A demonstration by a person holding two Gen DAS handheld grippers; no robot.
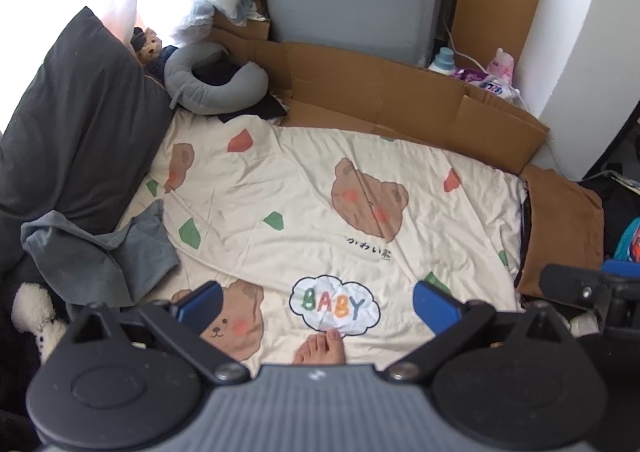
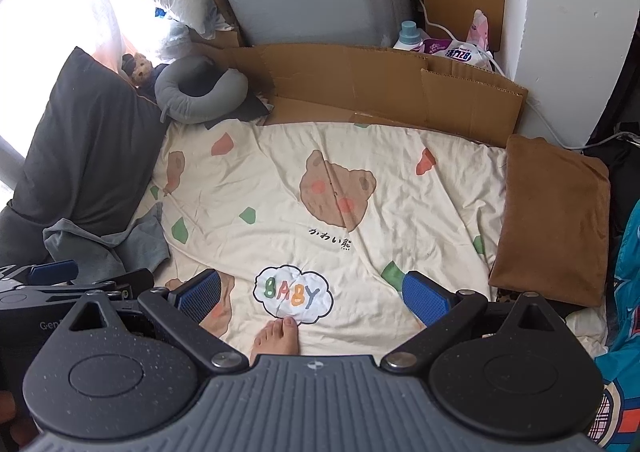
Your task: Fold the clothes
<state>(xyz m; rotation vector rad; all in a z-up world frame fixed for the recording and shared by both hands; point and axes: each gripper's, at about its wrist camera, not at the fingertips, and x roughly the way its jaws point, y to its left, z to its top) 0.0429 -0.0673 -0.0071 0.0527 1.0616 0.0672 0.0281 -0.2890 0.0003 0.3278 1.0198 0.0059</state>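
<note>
Tongs [image 1: 318, 306] [image 2: 312, 298] spread, empty; crumpled grey garment [image 1: 100, 252]; folded brown cloth [image 2: 554, 219]

The scene is lit by daylight blown out to white glare at upper left, and edges are bent by fisheye distortion.

Left tool [image 1: 316, 306] hangs wide apart above the bear-print sheet [image 1: 304, 187], empty.

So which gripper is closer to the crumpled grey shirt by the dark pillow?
Left. The grey shirt lies just beyond the left gripper, off its left side. The right gripper sits further right, with the left gripper between it and the shirt. Both are open and empty.
</note>
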